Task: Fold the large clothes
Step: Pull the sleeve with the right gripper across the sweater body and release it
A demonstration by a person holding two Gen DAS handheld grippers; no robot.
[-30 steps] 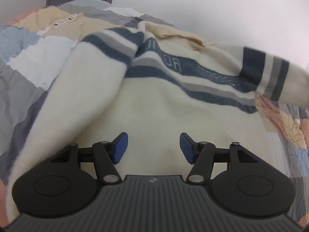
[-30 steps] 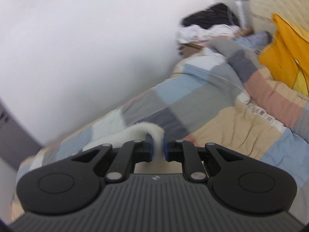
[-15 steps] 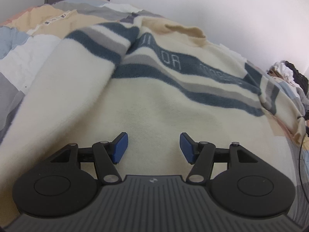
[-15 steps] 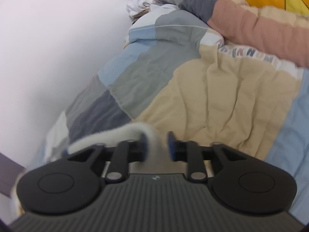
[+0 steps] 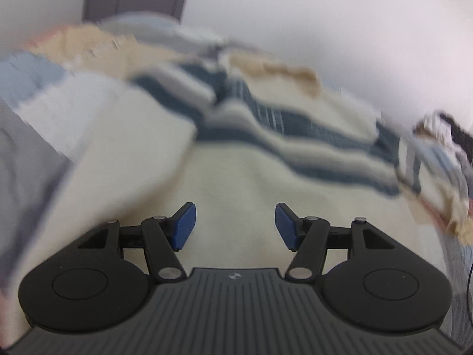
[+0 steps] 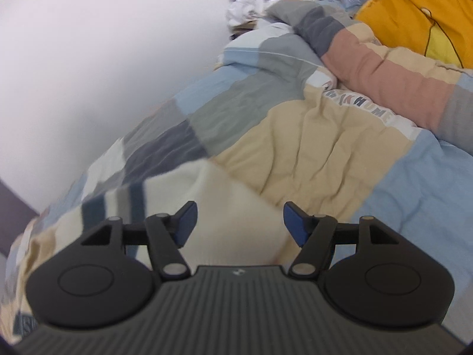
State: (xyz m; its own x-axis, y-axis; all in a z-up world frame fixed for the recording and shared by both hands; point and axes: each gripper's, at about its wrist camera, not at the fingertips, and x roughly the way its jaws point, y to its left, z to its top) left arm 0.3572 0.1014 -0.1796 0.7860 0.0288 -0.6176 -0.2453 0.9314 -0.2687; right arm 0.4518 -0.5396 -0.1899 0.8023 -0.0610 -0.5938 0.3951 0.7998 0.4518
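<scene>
Left wrist view, blurred: left gripper (image 5: pixel 235 227) jaws apart, nothing between them, hovering over the cream sweater (image 5: pixel 236 177) that lies spread on the patchwork quilt (image 5: pixel 26 85). Sweater fills the view ahead; its blue-grey stripes run left to right across the far part, collar at the far side.

Right wrist view: right gripper (image 6: pixel 239 224) jaws have just been opening, pads clear of cloth. The striped sleeve (image 6: pixel 189 204) lies directly under and ahead-left of the tips, long axis running left across the quilt. Yellow pillow (image 6: pixel 414 9) far right. Right hand looks nearer the sleeve; the next fold probably falls to it.
</scene>
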